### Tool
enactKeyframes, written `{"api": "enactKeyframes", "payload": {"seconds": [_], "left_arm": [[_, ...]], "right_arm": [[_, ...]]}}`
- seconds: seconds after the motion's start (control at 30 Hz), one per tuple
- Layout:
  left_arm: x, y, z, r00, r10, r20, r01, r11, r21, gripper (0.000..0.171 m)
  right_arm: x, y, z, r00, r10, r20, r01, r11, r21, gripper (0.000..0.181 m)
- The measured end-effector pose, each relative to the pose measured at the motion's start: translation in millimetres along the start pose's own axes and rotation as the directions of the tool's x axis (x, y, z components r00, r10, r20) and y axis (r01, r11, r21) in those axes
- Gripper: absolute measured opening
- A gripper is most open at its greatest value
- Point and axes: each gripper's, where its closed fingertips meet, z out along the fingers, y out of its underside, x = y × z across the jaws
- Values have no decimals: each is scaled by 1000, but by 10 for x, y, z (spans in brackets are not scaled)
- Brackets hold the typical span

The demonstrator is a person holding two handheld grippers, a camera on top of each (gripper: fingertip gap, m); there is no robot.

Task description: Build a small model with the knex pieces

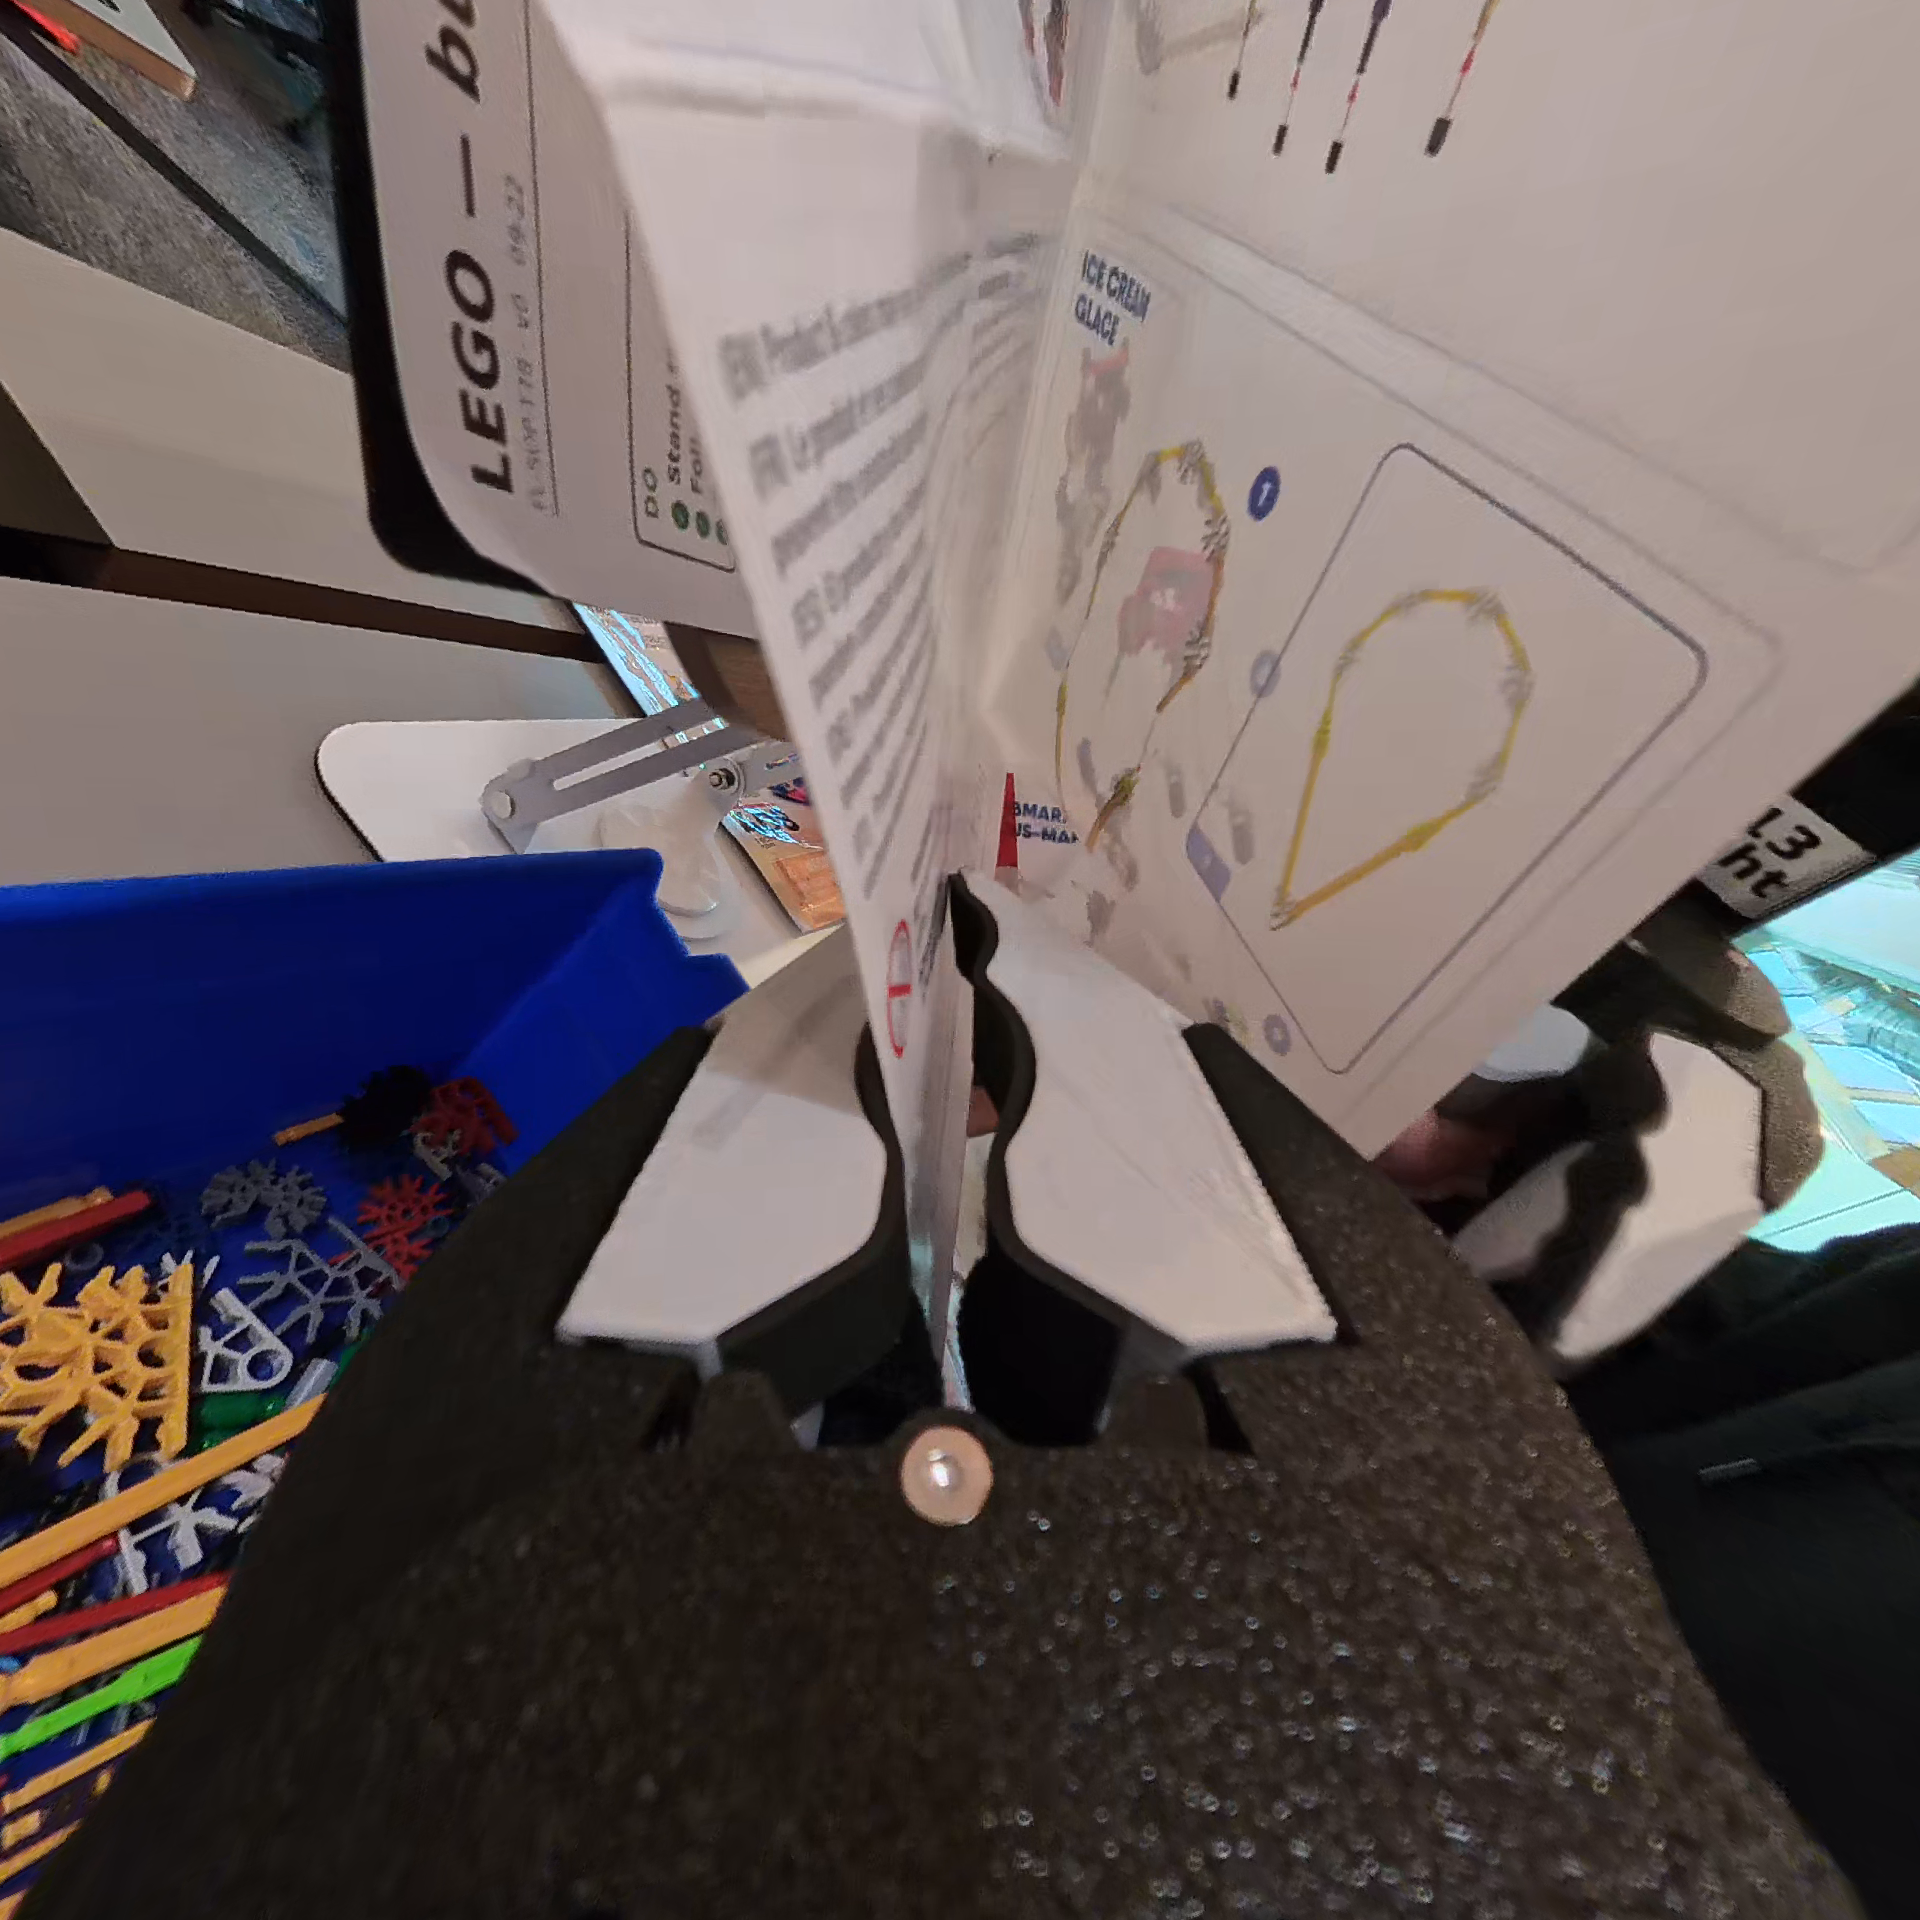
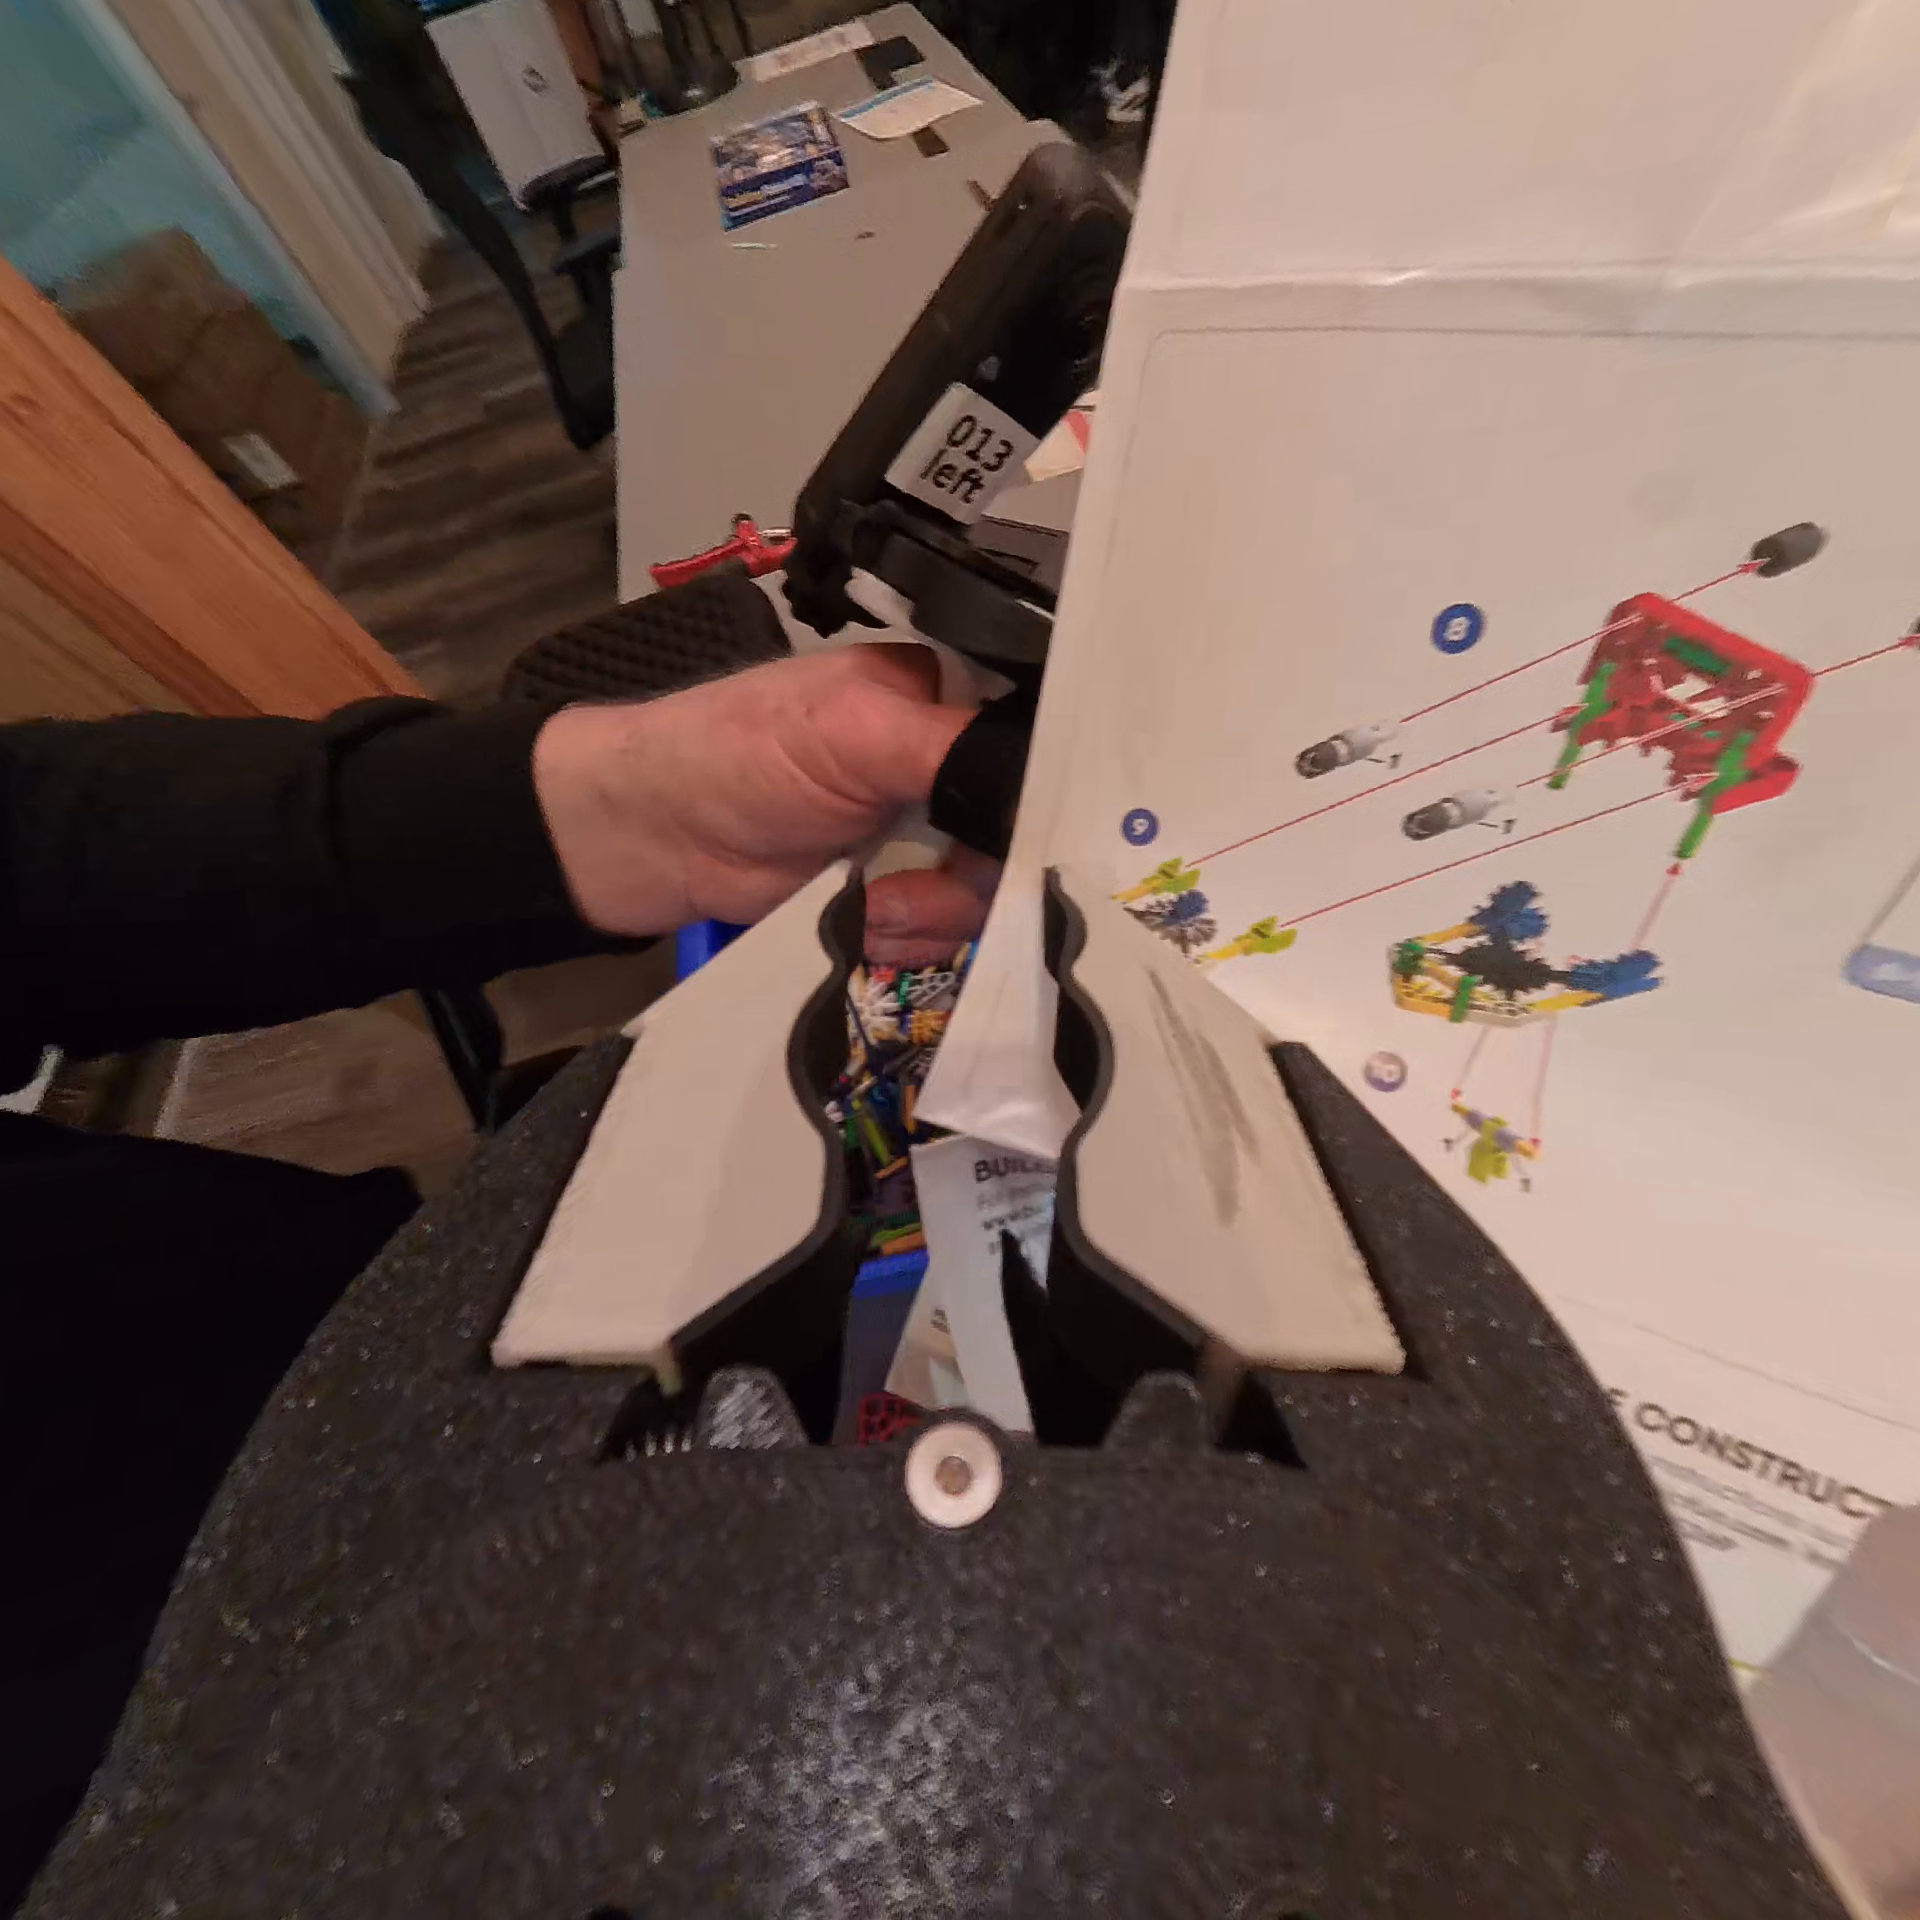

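Paper fills both views: we have the left gripper (image 1: 940, 1049) pinching a large folded instruction sheet (image 1: 1382, 582) by its lower edge near a crease, its two tips pressed together on the paper. Our right gripper (image 2: 951, 935) stands spread, with a folded corner of the same sheet (image 2: 1455, 831) lying between its tips against the right one, not clamped. The sheet stands upright and partly unfolded, white, creased, printed with coloured building diagrams. Below it sits a blue bin (image 1: 332, 966) full of plastic rods and connectors (image 1: 114, 1351). A hand (image 2: 748, 779) holds the left gripper's handle.
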Motion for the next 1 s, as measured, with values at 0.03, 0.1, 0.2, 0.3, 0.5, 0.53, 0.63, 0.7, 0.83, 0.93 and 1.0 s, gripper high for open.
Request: {"api": "enactKeyframes", "payload": {"seconds": [0.03, 0.1, 0.2, 0.3, 0.5, 0.53, 0.63, 0.7, 0.83, 0.93, 1.0], "left_arm": [[-7, -1, -9, 1000, -1, 1, 1, 1000, 1, 0], [-9, -2, -22, 1000, 0, -1, 0, 1000, 2, 0], [-13, -1, -25, 1000, -1, -2, 1, 1000, 1, 0], [-7, -1, -12, 1000, -1, -8, 1, 1000, 0, 0], [-9, -3, 7, 1000, -3, -15, 3, 1000, -3, 0], [-9, -4, 9, 1000, -4, -16, 4, 1000, -3, 0], [-5, -4, 23, 1000, -5, -18, 5, 1000, -3, 0], [0, 2, 38, 1000, -2, -19, 2, 1000, -6, 0], [45, -1, 57, 999, 9, -42, -10, 1000, -4, 0], [89, -12, 54, 997, 14, -69, -13, 1000, 8, 7], [148, -61, 27, 993, 5, -118, 0, 999, 45, 10]], "right_arm": [[-55, 1, -16, 1000, -2, 28, 2, 1000, -5, 42], [-149, -36, -84, 997, -1, 78, 1, 1000, 6, 47], [-285, -196, -265, 984, 34, 176, -48, 996, 76, 54], [-287, -297, -421, 980, 49, 194, -74, 989, 125, 58], [94, -281, -613, 1000, 27, -10, -25, 987, 160, 55], [197, -257, -628, 998, 32, -52, -23, 987, 162, 52], [369, -123, -577, 995, 75, -72, -64, 987, 147, 59], [307, -68, -475, 992, 123, 29, -126, 979, 159, 57], [352, 100, -231, 977, 196, 86, -206, 969, 137, 52], [398, 172, -95, 977, 198, 74, -206, 970, 131, 50], [450, 210, -37, 977, 204, 63, -211, 969, 127, 48]]}}
